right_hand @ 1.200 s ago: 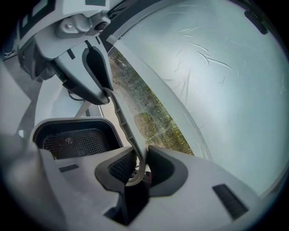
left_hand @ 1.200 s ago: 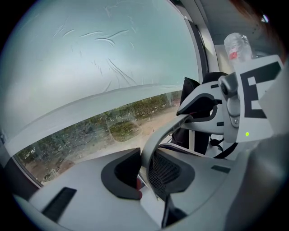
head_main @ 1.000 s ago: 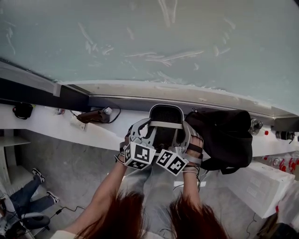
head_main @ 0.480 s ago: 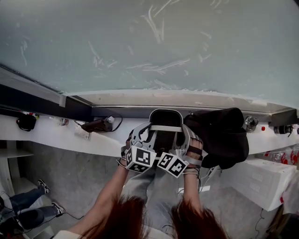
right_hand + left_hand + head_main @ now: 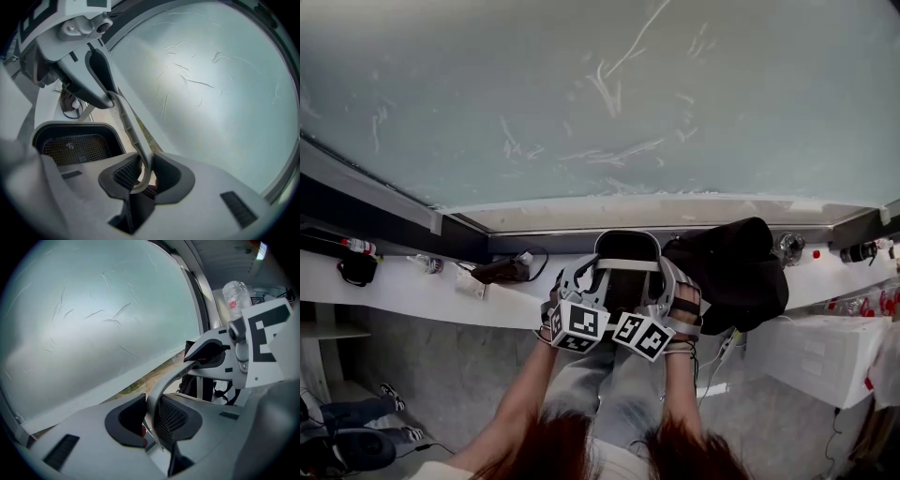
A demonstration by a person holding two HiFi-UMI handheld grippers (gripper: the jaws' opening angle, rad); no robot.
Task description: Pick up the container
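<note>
Left gripper (image 5: 151,420) and right gripper (image 5: 145,176), side by side, clamp container (image 5: 628,242)

A wide frosted pane (image 5: 600,103), scratched all over, fills the space ahead of me. Below it runs a white desk (image 5: 394,286) carrying a black bag (image 5: 736,272), a dark cabled device (image 5: 499,270) and 1 red-capped bottle (image 5: 358,246). A clear plastic bottle (image 5: 236,295) stands further off.

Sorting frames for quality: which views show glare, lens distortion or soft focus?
Head view: the wide lens bows the window edge and the counter; light is even. Left gripper view: black rounded corners, the window glows pale, and the jaws up close look soft. Right gripper view: same dark rim and bright window, yet the container mesh stays readable.
</note>
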